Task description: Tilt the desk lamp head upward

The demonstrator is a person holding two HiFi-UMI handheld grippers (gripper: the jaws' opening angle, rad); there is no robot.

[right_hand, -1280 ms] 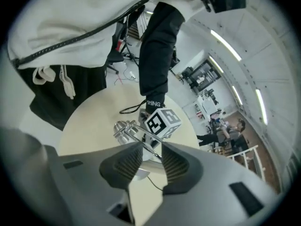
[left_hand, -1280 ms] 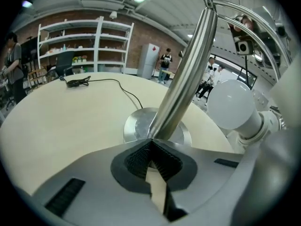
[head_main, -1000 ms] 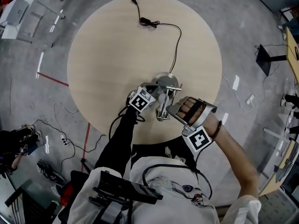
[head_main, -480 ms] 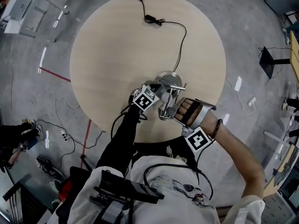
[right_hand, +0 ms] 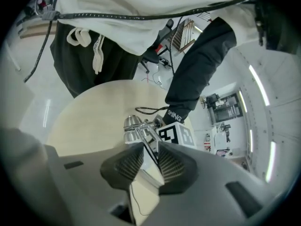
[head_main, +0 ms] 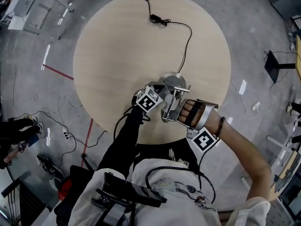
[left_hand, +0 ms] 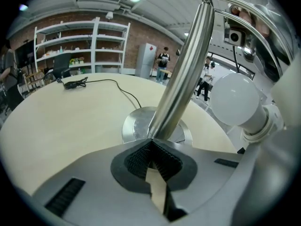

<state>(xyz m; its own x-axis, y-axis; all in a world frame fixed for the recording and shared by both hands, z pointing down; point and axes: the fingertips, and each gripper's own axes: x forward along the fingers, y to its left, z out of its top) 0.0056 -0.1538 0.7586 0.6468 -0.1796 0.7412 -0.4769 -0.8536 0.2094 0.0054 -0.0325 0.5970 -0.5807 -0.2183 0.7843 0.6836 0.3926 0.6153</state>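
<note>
The left tool (head_main: 159,94) is carried at the end of the black-sleeved left arm (head_main: 123,142) and pointed steeply down, with its jaws clamped on the lamp stem (left_hand: 181,74). The right tool (head_main: 171,111) is gripped by the right hand (head_main: 192,112), the forearm (head_main: 244,157) being bare. Its jaws have just been closing and are pressed on the lamp head frame (right_hand: 149,144) between them.
</note>
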